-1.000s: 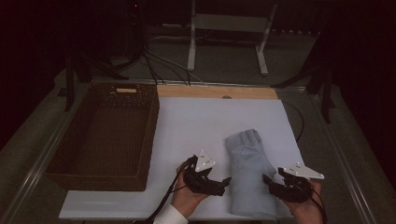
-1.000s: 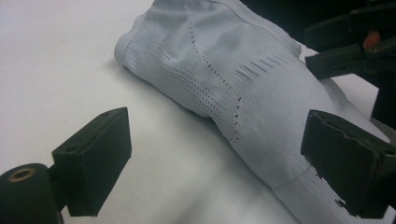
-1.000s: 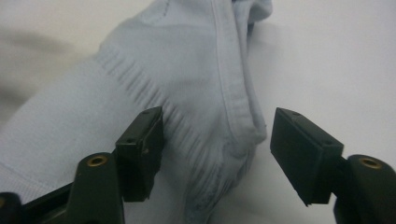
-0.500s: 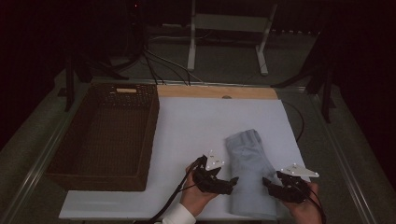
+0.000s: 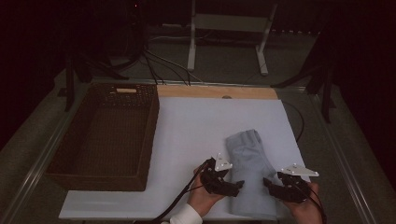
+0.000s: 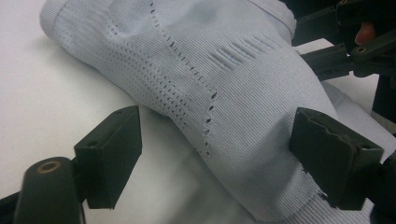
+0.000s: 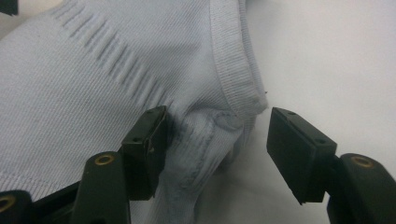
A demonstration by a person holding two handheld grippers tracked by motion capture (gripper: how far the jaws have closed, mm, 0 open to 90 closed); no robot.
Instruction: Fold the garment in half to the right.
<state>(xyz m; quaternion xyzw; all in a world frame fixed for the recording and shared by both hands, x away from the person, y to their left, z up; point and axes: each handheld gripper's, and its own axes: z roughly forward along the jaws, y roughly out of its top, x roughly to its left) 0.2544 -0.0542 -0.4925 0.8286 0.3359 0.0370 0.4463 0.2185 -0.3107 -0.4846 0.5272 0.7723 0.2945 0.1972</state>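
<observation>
A pale blue-grey knit garment (image 5: 247, 156) lies folded on the white board (image 5: 196, 126), near its front right. My left gripper (image 5: 235, 185) sits at the garment's near left edge. Its jaws have just been closing a little. They still stand wide, with the ribbed cloth (image 6: 243, 116) between them and one pad off the cloth over the bare board. My right gripper (image 5: 270, 183) is at the garment's near right edge. It is open around a bunched fold by the hem (image 7: 210, 135), with a gap to the outer pad.
A dark wicker basket (image 5: 150, 135) stands on the left, beside the board. A wooden strip (image 5: 215, 92) runs along the board's far edge. Behind it are a stand's legs and cables on the floor.
My left gripper has moved right and down onto the garment's left edge. The right gripper has stayed at the right edge.
</observation>
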